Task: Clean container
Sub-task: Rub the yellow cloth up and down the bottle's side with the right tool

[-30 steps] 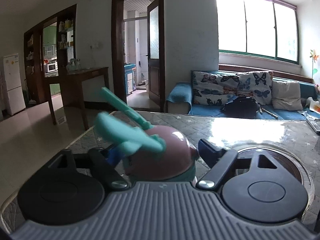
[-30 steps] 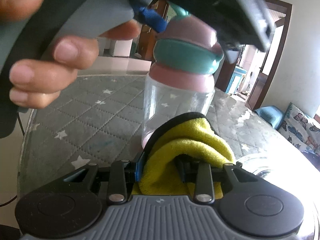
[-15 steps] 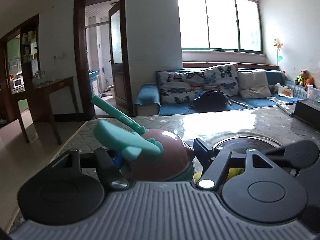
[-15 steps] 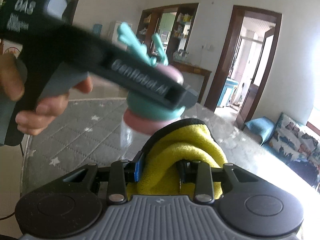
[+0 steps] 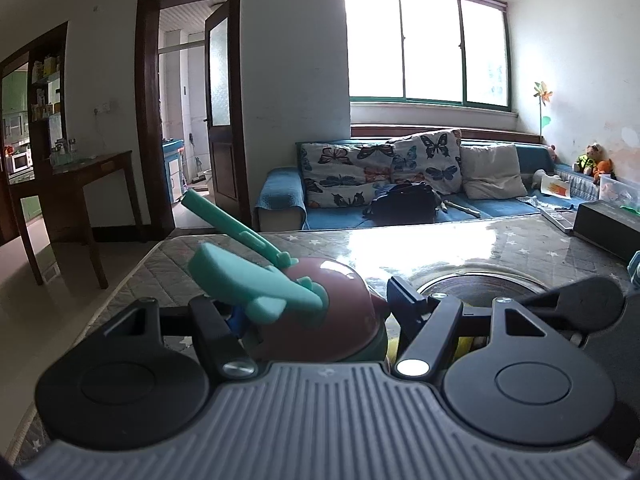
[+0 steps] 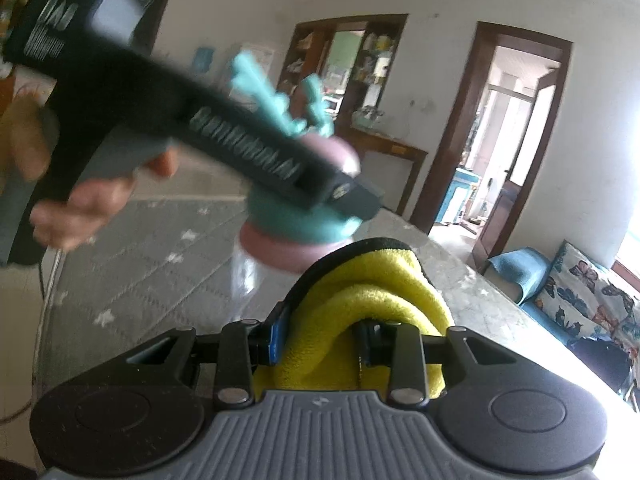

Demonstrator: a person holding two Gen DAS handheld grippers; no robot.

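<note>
A clear bottle [image 6: 256, 276] with a pink and teal lid [image 5: 320, 316] and teal antler handles [image 5: 248, 280] is the container. My left gripper [image 5: 316, 312] is shut on the lid, one finger each side. In the right wrist view the left gripper body [image 6: 224, 136] and the hand cross over the lid [image 6: 304, 220]. My right gripper [image 6: 324, 336] is shut on a folded yellow cloth [image 6: 368, 300], which sits against the bottle's side just under the lid. The lower bottle is hidden behind the cloth.
The bottle is over a table with a grey star-patterned quilted cover [image 6: 152, 248]. A round metal inset [image 5: 476, 284] lies in the table to the right. A black box [image 5: 608, 228] sits at the far right edge. A sofa [image 5: 400, 196] stands beyond.
The left gripper has swung right with the bottle, so the view turned from the doorway to the window and sofa. The right gripper with the cloth rose from the bottle's base to under the lid.
</note>
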